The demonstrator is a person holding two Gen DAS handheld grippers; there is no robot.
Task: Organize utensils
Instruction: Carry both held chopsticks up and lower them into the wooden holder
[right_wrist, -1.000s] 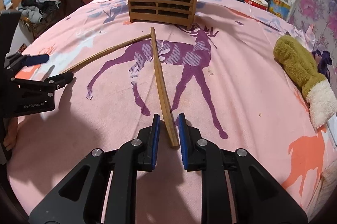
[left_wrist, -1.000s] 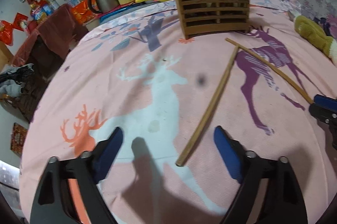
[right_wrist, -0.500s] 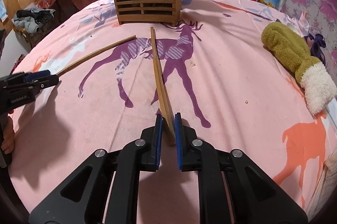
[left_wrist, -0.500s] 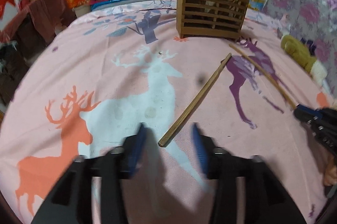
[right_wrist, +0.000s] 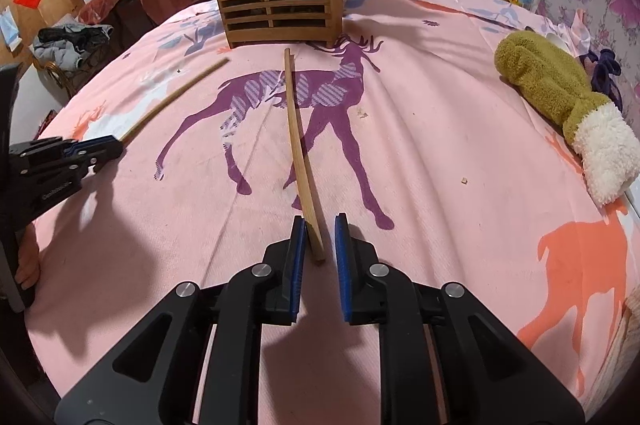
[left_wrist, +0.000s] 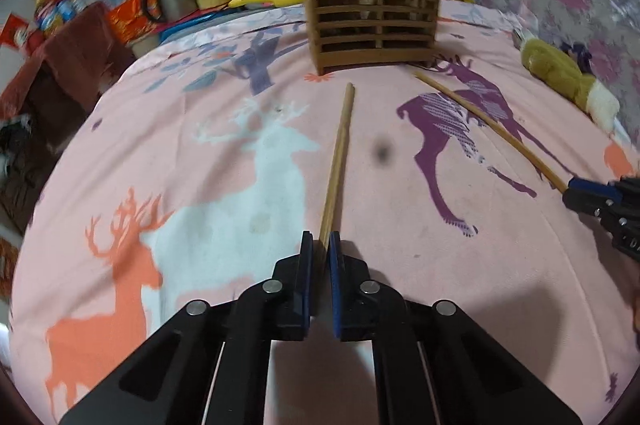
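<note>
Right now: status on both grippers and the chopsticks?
Left gripper shut on left chopstick. Right gripper open, jaws straddling right chopstick. Holder ahead, path clear.

Both wrist views low over tablecloth (left_wrist: pixel 224 185), facing shared wooden holder (right_wrist: pixel 280 5)

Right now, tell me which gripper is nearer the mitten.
Right. The right gripper has the mitten ahead on its right; the left gripper, clamping a chopstick, is farther left.
</note>
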